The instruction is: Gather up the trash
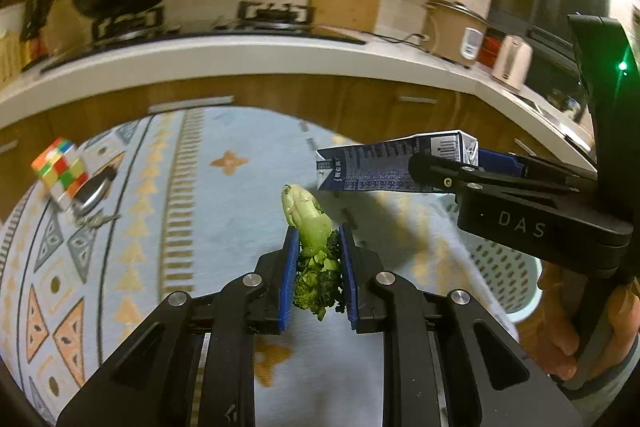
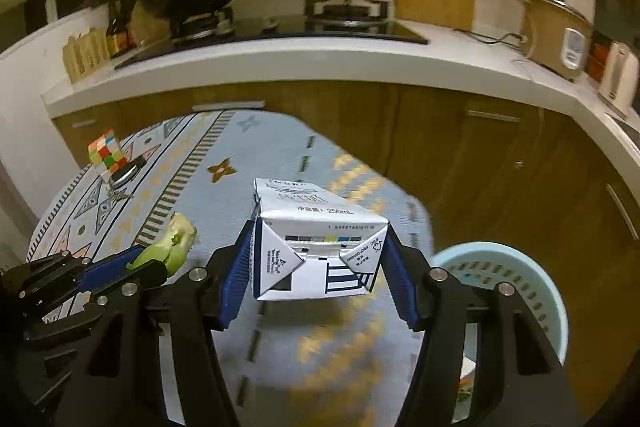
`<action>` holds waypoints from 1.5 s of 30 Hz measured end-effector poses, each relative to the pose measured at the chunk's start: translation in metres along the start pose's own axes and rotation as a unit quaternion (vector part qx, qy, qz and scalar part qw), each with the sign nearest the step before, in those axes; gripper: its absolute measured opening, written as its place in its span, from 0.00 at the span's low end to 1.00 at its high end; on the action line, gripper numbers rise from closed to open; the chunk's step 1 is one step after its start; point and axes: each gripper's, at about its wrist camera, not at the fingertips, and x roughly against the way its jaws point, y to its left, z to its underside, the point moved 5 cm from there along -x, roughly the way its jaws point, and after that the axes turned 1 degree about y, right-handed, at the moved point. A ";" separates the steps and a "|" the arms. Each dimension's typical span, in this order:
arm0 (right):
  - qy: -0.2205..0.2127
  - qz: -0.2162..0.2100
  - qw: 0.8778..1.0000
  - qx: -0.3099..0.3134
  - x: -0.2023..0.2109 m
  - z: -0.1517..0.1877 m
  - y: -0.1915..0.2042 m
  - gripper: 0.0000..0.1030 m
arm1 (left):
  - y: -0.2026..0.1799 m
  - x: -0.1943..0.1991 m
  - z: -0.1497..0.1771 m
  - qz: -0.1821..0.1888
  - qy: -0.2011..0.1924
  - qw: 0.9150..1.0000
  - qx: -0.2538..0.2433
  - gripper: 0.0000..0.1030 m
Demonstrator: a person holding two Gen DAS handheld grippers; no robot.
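My left gripper (image 1: 319,239) is shut on a green leafy vegetable scrap (image 1: 312,223), whose pale stem sticks out past the blue pads above the patterned tablecloth. In the right wrist view the same vegetable scrap (image 2: 172,247) and left gripper (image 2: 120,273) show at the lower left. My right gripper (image 2: 316,251) is shut on a small blue-and-white milk carton (image 2: 316,247), held off the table by its sides. From the left wrist view the carton (image 1: 384,167) hangs in the right gripper (image 1: 440,171) at the right, a hand beneath it.
A light blue perforated bin (image 2: 516,291) stands below the table's right edge, also seen as the bin (image 1: 508,275). A colourful puzzle cube (image 2: 106,151), a dark round object and keys (image 2: 120,193) lie at the table's far left. Behind is a kitchen counter (image 2: 280,67) with a stove and wok.
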 end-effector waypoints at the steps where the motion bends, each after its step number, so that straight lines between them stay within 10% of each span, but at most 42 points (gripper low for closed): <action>1: -0.006 0.006 1.000 -0.006 0.008 0.001 -0.009 0.55 | -0.006 0.000 -0.002 0.003 -0.002 1.000 -0.005 0.18; 15: -0.046 0.087 0.991 -0.093 0.081 0.025 -0.120 0.55 | -0.109 -0.010 -0.026 0.075 -0.005 0.994 -0.080 0.18; 28: 0.017 0.137 0.974 -0.179 0.070 0.077 -0.189 0.55 | -0.173 -0.061 -0.026 0.146 0.051 0.983 -0.100 0.19; 32: 0.033 0.131 0.970 -0.203 0.061 0.086 -0.199 0.57 | -0.176 -0.066 -0.028 0.143 0.050 0.984 -0.098 0.50; 45: 0.028 0.105 0.969 -0.221 0.066 0.095 -0.178 0.61 | -0.133 -0.029 -0.020 0.108 0.006 0.991 -0.082 0.79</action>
